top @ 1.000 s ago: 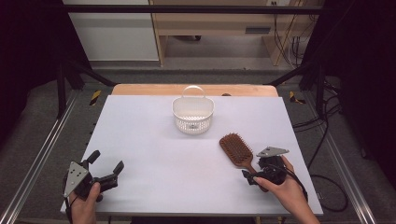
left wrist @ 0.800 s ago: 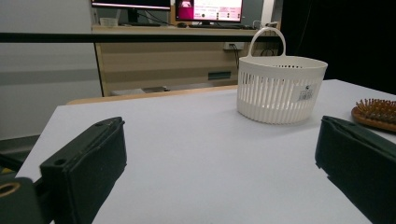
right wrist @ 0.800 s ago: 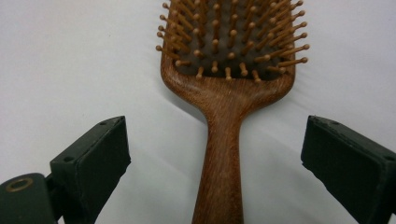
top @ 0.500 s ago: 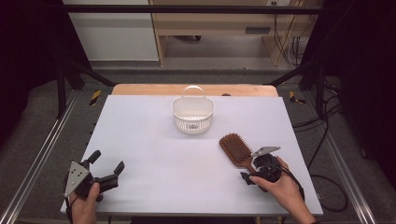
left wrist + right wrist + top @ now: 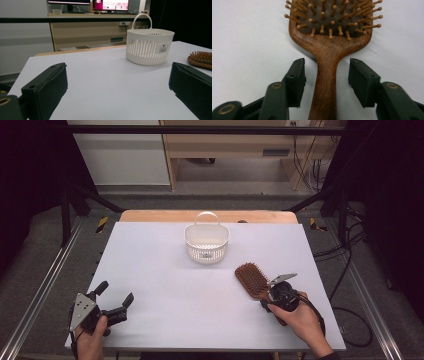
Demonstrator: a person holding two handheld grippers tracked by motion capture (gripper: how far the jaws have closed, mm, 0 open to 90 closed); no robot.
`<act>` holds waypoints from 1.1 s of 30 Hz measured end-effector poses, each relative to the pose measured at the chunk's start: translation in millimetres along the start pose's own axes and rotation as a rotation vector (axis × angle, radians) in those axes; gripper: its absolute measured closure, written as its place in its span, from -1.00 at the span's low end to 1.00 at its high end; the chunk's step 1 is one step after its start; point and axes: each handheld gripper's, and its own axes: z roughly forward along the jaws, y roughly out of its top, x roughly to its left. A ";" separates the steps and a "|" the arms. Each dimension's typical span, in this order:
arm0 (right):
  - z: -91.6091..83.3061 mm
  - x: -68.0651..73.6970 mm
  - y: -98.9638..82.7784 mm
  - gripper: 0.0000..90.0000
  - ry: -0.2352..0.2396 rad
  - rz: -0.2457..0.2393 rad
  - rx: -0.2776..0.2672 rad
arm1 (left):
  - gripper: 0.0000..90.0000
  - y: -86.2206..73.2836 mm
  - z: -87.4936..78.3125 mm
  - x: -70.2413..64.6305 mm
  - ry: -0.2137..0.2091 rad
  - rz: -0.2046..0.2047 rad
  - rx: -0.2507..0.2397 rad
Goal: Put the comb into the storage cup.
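A wooden hairbrush lies bristles up on the white table, right of centre. My right gripper sits at its handle end. In the right gripper view the handle runs between the two black pads with a gap on each side. The jaws have just been closing around it and are still open. My left gripper rests at the front left, open wide with nothing between its pads. A white slotted basket with a loop handle stands at the back centre.
In the left gripper view the basket stands ahead and the brush head lies at the right edge. A wooden strip borders the table's far side. Metal rails and cables run along the sides.
My right gripper has edged a little up and left along the brush handle. The left gripper, the brush and the basket have stayed put.
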 end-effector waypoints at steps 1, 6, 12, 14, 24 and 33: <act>-0.1 0.5 0.6 0.16 0.002 -0.004 0.005 | -0.95 0.0 0.0 0.0 0.000 0.000 0.000; -0.5 0.8 4.7 0.33 0.000 -0.007 0.042 | -0.95 0.2 0.0 -0.2 -0.001 0.001 0.000; -0.3 -4.5 9.5 0.52 0.018 0.016 0.080 | -0.95 0.1 0.3 -0.5 -0.002 0.000 0.000; 0.0 -6.2 10.4 0.56 0.021 0.019 0.088 | -0.95 0.1 0.3 -0.6 -0.003 0.000 0.000; 1.7 -9.3 17.9 0.62 0.035 0.013 0.142 | -0.95 0.2 1.3 -1.7 -0.006 0.005 0.002; 1.7 -5.2 22.5 0.63 0.012 -0.060 0.164 | -0.95 0.3 -0.5 0.4 0.002 -0.001 -0.002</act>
